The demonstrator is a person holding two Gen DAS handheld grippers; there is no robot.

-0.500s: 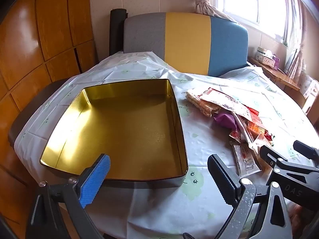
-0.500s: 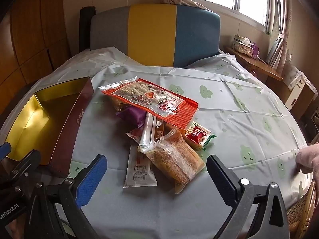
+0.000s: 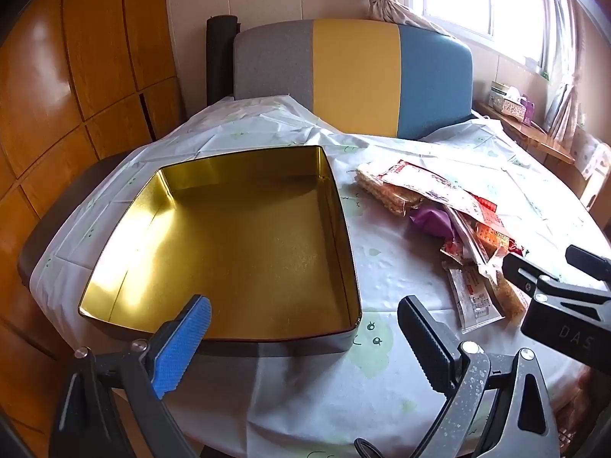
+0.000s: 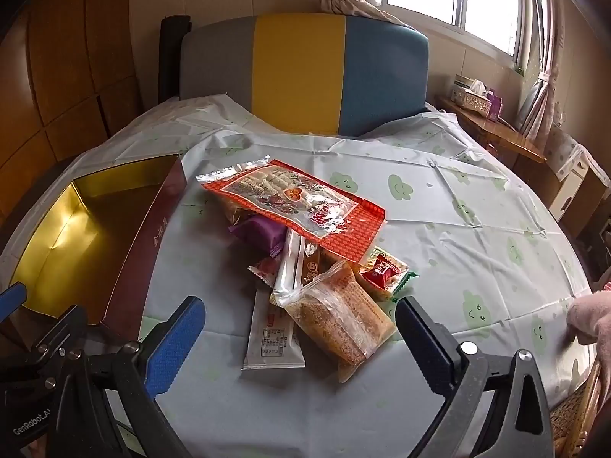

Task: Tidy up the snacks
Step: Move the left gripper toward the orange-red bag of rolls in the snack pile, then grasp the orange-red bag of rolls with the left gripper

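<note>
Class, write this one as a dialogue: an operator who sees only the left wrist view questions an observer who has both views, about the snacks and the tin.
Operator: I see the snack pile edge-on. What lies nearest the right gripper?
Observer: A golden crumbly bar in clear wrap, just ahead of its open fingers, not gripped.
Operator: I only see the gold inside of the tin. What is its outside like?
Observer: Its outer wall facing the snacks is dark red with gold characters.
</note>
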